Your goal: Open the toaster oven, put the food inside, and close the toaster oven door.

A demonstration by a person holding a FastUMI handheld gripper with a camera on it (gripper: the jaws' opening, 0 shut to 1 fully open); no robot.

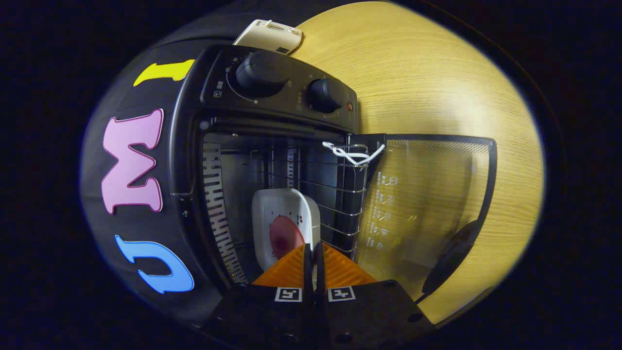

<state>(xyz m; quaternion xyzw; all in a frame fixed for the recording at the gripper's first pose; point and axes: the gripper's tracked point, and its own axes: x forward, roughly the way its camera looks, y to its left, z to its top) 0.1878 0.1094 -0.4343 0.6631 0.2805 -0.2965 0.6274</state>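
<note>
Gripper view: the toaster oven [272, 126] stands on the wooden bench [437, 87] with its glass door [432, 194] swung fully open and lying out over the bench. The view is rolled, so the control panel with two knobs [262, 73] sits along one side of the cavity. Inside the cavity, the white dish [284, 218] carrying the reddish food [284, 238] rests on the wire rack [340, 194], just inside the oven mouth. The gripper [313, 253] sits at the near rim of the dish; its fingers are pressed almost together, with only a thin slit between them, and the rim edge appears to run into that slit. Whether both fingers actually press on the rim cannot be told. A white cord [354, 154] is looped around the corner of the rack nearest the door hinge. Hazards from here, as judgement: if the fingers retract without first spreading, the dish may be dragged back out of the oven and tip off the rack. If the dish stays this close to the oven mouth, the closing door may strike its rim. The door handle [452, 255] lies far from the oven cavity; a glancing push on it may let the door drop back.
</note>
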